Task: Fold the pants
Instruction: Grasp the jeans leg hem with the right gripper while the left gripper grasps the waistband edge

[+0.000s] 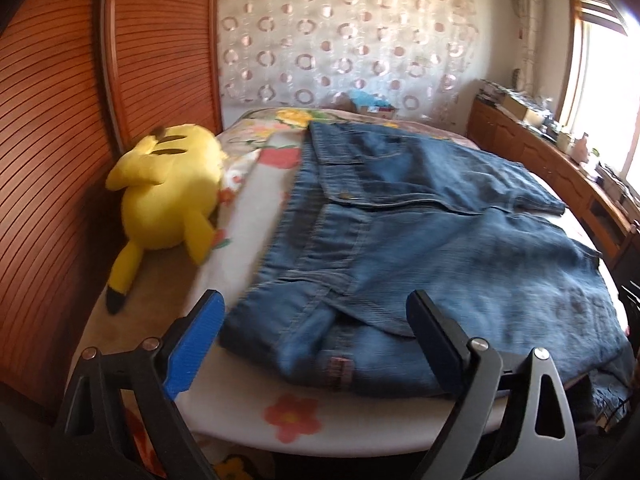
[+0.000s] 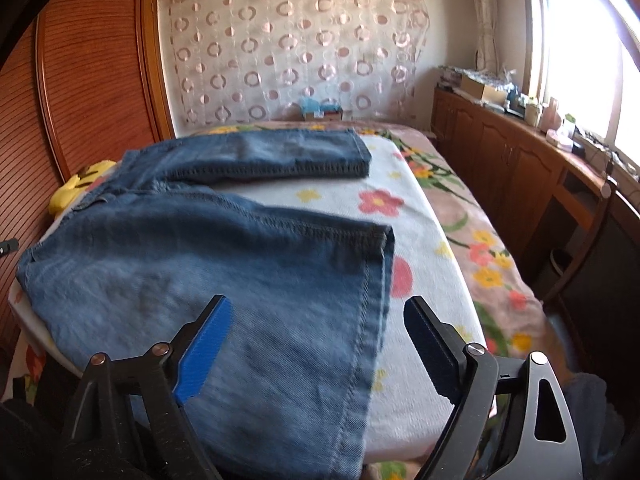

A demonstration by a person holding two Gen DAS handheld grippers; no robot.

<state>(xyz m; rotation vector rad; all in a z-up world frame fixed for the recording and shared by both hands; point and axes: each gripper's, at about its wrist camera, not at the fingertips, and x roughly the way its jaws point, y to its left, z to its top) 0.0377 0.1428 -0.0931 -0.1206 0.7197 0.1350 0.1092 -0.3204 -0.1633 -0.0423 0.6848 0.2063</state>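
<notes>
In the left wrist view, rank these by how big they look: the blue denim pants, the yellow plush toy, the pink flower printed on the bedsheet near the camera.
1. Blue denim pants, by far the largest.
2. Yellow plush toy.
3. Pink flower print, smallest, though nearness to the camera enlarges it.

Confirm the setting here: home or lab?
Home, almost certainly a bedroom: blue denim pants spread on a bed with a floral blanket, a yellow plush toy beside wooden louvred wardrobe doors, and low wooden cabinets under a bright window.
</notes>
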